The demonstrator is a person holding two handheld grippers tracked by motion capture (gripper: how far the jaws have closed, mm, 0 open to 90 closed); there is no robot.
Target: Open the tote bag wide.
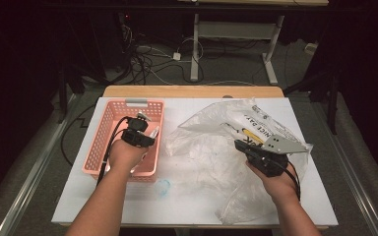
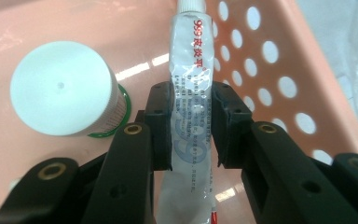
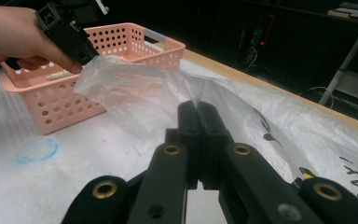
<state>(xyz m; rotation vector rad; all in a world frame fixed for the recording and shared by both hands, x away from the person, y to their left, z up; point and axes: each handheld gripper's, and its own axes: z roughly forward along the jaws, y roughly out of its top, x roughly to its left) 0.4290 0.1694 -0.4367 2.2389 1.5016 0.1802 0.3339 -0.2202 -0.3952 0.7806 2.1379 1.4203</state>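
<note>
My left gripper hangs inside the pink basket, shut on a white tube with red print that stands upright between its pads. A jar with a white cap sits on the basket floor just left of the tube. On the right, my right gripper is shut on a fold of a clear plastic bag with black and yellow print. In the right gripper view the film rises from the closed jaws toward the basket, where the left gripper and its hand show.
The basket's perforated wall is close on the tube's right. A blue scribble marks the white table cover near the front. A wooden strip runs along the table's far edge. Cables and desk legs lie on the floor beyond.
</note>
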